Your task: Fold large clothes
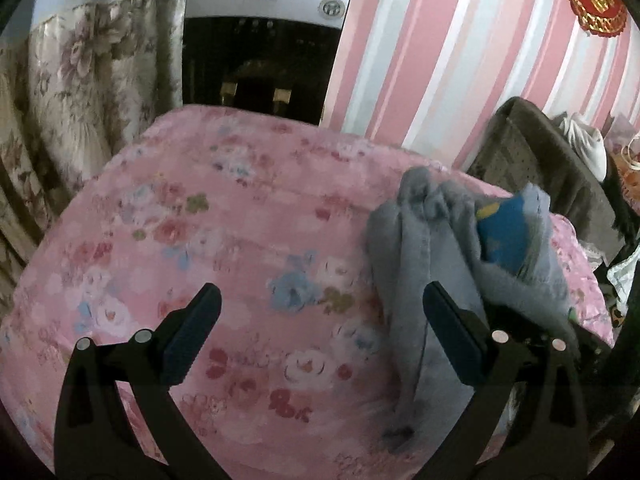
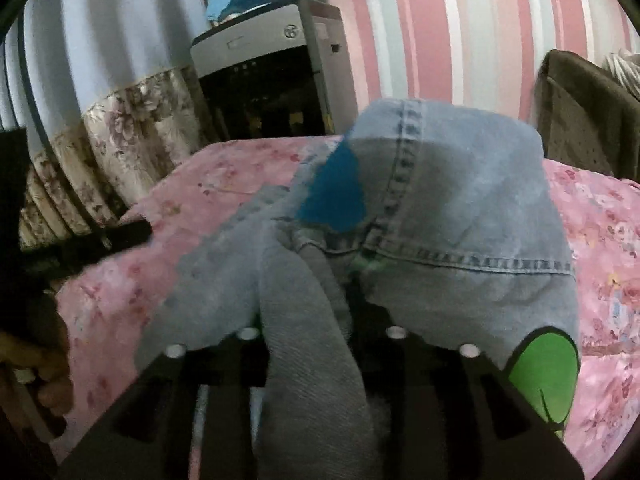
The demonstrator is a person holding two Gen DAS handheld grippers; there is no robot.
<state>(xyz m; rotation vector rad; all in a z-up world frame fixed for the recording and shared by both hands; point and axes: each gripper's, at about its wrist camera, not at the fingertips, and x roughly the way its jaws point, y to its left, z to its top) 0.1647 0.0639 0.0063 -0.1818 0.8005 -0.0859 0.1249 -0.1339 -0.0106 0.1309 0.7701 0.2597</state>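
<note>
The denim garment (image 2: pixel 460 200) is a soft, pale blue-grey heap with stitched seams, a bright blue patch and a green patch. It lies on the pink flowered bed cover (image 1: pixel 200 240), near the bed's right edge in the left wrist view, with one long part trailing toward the near edge.

In the right wrist view the cloth is piled over the right gripper (image 2: pixel 320 340). A thick fold runs down between its two black arms and hides the tips, so I cannot tell if the claw is pinching the cloth or not.

The left gripper (image 1: pixel 320 312) is wide open with nothing between its fingers (image 1: pixel 196 336). It hangs over the bare pink cover. Its right-hand finger is just beside the denim, and I cannot tell if it touches.

At the left edge of the right wrist view a hand (image 2: pixel 48 376) holds the other black tool.

Past the far edge of the bed stands a white and black machine (image 1: pixel 264 40). A flowered curtain (image 1: pixel 80 100) hangs to its left. A pink striped wall (image 1: pixel 460 60) is on its right. A dark brown chair (image 1: pixel 560 172) stands past the bed's right edge.
</note>
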